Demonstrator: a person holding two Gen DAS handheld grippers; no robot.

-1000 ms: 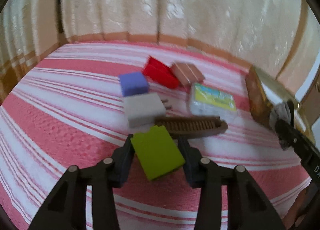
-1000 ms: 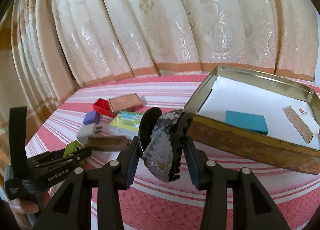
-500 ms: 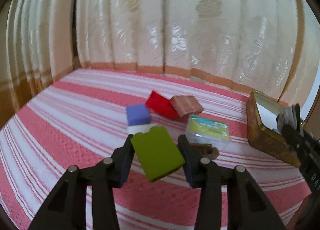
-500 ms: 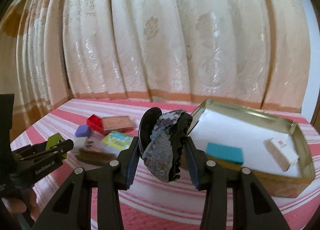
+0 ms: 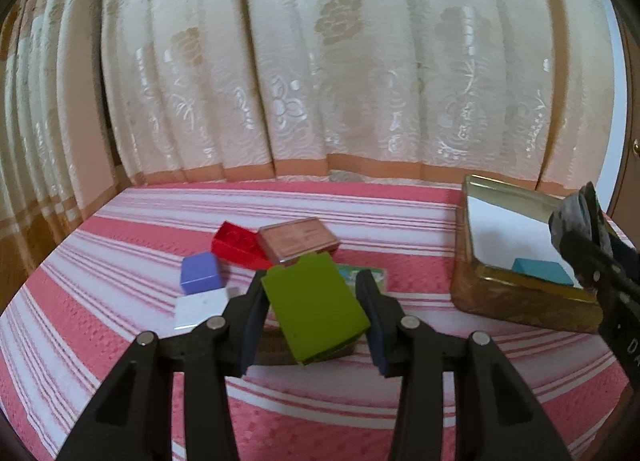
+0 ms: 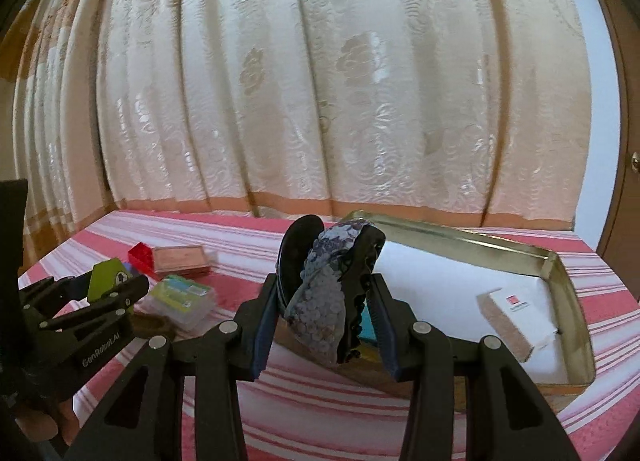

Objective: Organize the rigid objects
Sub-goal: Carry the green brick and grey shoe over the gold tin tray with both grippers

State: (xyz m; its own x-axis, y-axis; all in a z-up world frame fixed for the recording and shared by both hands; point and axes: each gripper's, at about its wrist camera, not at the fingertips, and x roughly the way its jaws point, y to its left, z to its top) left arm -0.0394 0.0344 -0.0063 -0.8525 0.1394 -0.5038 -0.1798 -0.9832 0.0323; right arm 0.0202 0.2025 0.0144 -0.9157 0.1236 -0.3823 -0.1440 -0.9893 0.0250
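My left gripper [image 5: 312,301] is shut on a green block [image 5: 314,307], held tilted above the striped cloth; the same block [image 6: 106,277] shows at the left of the right wrist view. My right gripper [image 6: 324,301] is shut on a dark hair clip covered in grey-purple beads [image 6: 324,297], raised in front of the gold tin [image 6: 560,273]. The tin [image 5: 520,305] holds a teal block [image 5: 544,271] and a white and tan box [image 6: 514,321]. On the cloth lie a red block [image 5: 236,243], a copper case [image 5: 298,239], a blue cube [image 5: 200,273] and a white cube [image 5: 200,307].
A clear box with a green label [image 6: 182,297] and a brown comb [image 6: 152,325] lie left of the tin. A cream curtain [image 5: 320,81] hangs behind the pink striped bed cover [image 5: 120,341]. A brown door edge [image 6: 624,141] stands at the right.
Both grippers have risen and tipped up, still gripping their things. The tin now sits nearer the middle right in the left wrist view; the comb there is hidden behind the green block.
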